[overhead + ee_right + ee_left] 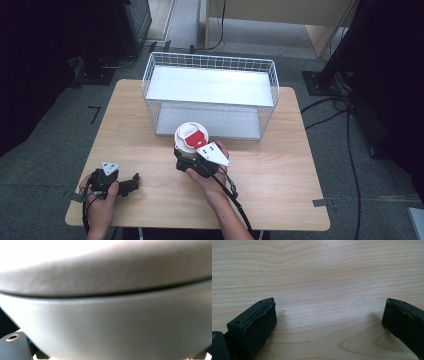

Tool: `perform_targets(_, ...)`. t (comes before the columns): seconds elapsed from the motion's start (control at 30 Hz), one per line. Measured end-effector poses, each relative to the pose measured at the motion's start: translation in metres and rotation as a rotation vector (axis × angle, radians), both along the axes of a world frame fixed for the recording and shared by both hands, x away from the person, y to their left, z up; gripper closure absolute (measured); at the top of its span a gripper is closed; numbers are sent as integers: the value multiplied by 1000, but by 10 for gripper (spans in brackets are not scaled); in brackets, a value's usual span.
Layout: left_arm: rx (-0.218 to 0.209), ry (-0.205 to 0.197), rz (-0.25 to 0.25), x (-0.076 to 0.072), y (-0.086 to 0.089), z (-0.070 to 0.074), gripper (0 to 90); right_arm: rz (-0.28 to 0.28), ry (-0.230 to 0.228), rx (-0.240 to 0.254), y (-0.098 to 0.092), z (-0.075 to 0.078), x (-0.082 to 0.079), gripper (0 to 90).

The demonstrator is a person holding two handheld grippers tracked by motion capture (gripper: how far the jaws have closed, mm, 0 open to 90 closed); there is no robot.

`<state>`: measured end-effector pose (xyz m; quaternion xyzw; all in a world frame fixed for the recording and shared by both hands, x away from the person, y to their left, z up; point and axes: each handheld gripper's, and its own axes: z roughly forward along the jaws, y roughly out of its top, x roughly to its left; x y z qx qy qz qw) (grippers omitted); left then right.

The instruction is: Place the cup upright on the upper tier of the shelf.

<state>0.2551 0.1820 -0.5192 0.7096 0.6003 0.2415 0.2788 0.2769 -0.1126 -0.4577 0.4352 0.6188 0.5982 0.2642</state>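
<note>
Cup (pixel 190 136) gripped by right hand-held gripper (pixel 192 162), before wire basket (pixel 210 95).
Left hand-held gripper (pixel 131 184) rests open; lift level over the rim.

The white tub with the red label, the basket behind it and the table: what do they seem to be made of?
Tub: probably smooth plastic, with an even matt sheen. Basket: thin wire grid, apparently white-coated metal. Table: pale wood or wood-look laminate, with visible grain lines.

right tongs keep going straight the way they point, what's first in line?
Likely the wire basket: the right tongs, shut on the white container, point at its near side. Depth unclear.
</note>
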Motion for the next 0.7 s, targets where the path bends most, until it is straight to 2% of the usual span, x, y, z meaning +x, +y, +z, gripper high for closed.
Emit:
perform_targets(0.13,1,1,-1,0,0,0,0,-6,-42,0,-3,18,3,93)
perform_targets(0.2,-2,0,1,0,0,0,0,-8,-46,2,-4,21,3,92)
perform_targets(0.23,1,1,-1,0,0,0,0,-13,-59,1,-5,30,4,93)
perform_targets(0.27,1,1,-1,0,0,0,0,-13,-59,1,-5,30,4,93)
perform_targets(0.3,2,2,-2,0,0,0,0,-18,-72,2,-7,37,6,94)
perform_targets(0.6,0,0,0,0,0,0,0,-38,-123,-15,-13,66,15,95)
perform_targets(0.63,1,2,-1,0,0,0,0,-39,-133,-14,-14,73,17,95)
perform_targets(0.67,2,2,-2,0,0,0,0,-39,-133,-14,-14,73,17,95)
perform_targets(0.7,1,0,-2,0,0,0,0,-45,-146,-17,-15,79,19,96)
